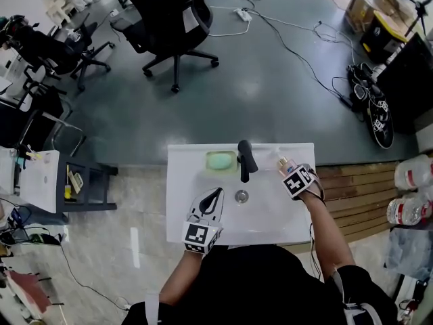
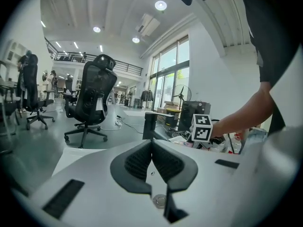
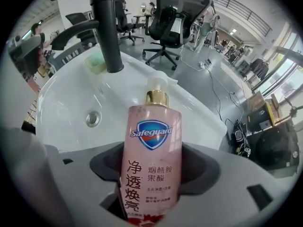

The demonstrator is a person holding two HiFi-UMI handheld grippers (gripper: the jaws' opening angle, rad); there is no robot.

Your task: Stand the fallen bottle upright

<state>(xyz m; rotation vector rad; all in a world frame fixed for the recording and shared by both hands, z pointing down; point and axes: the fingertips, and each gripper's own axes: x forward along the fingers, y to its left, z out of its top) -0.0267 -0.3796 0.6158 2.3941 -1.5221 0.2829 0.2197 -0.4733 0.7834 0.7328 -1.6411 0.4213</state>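
Observation:
A pink soap bottle (image 3: 150,145) with a gold collar and white pump fills the right gripper view. It sits between the pads of my right gripper (image 3: 150,176), which press on both of its sides, and its pump end points away toward the basin. In the head view the bottle (image 1: 282,162) is at the back right corner of the white sink (image 1: 183,181), under my right gripper (image 1: 289,170). My left gripper (image 1: 215,195) hovers over the sink's front left. Its jaws (image 2: 152,145) are shut with nothing between them.
A black faucet (image 1: 245,160) stands at the middle of the sink's back edge, with a green soap dish (image 1: 220,160) to its left and the drain (image 1: 241,196) in front. A black office chair (image 1: 169,19) and cables are on the floor beyond.

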